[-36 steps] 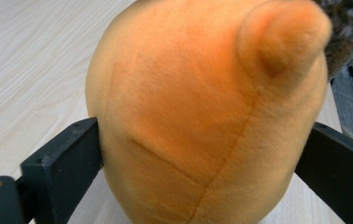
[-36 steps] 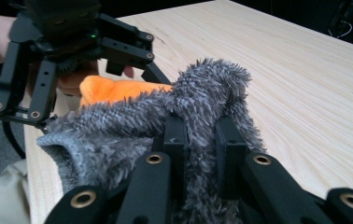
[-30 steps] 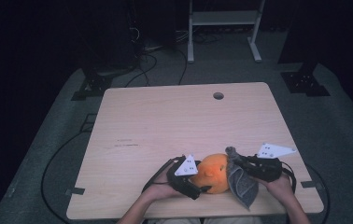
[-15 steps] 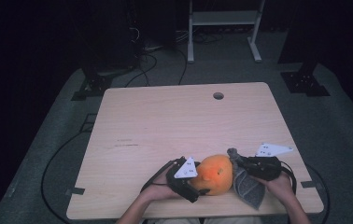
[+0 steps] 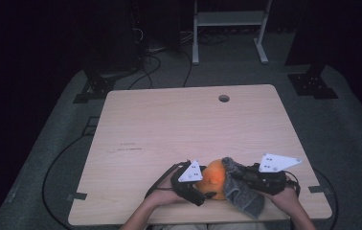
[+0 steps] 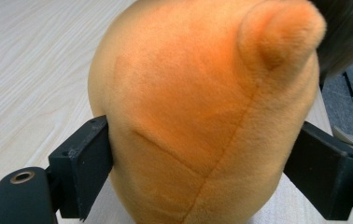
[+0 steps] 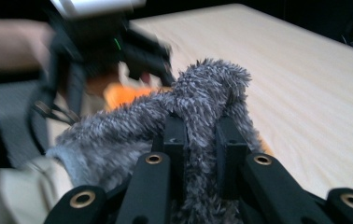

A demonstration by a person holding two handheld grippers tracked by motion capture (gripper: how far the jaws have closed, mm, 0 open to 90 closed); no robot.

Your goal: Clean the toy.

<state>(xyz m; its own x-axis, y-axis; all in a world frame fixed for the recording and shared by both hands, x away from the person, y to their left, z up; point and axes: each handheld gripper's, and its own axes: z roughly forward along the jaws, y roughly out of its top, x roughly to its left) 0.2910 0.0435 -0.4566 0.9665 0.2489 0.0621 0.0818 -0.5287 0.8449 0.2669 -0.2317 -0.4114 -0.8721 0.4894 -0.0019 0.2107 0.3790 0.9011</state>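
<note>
Two grippers hold an orange plush toy and a grey furry cloth at the near edge of the table.

The left gripper [image 6: 202, 154] has its jaws spread wide around the orange plush toy [image 6: 202, 107], one jaw pressed into each flank, so the toy sits squarely between them and bulges up above the tips, with a rounded ear rising near the right-hand jaw. The right gripper [image 7: 201, 140] has its jaws drawn close together on a fold of the grey furry cloth [image 7: 198, 98], which stands up between the tips and spills down to the left of them. In the high view the left gripper [image 5: 203, 187] and right gripper [image 5: 239, 178] face each other, the toy [image 5: 213, 178] between them and touching the cloth [image 5: 246, 196], all near the front edge of the wooden table [image 5: 179, 124].
</note>
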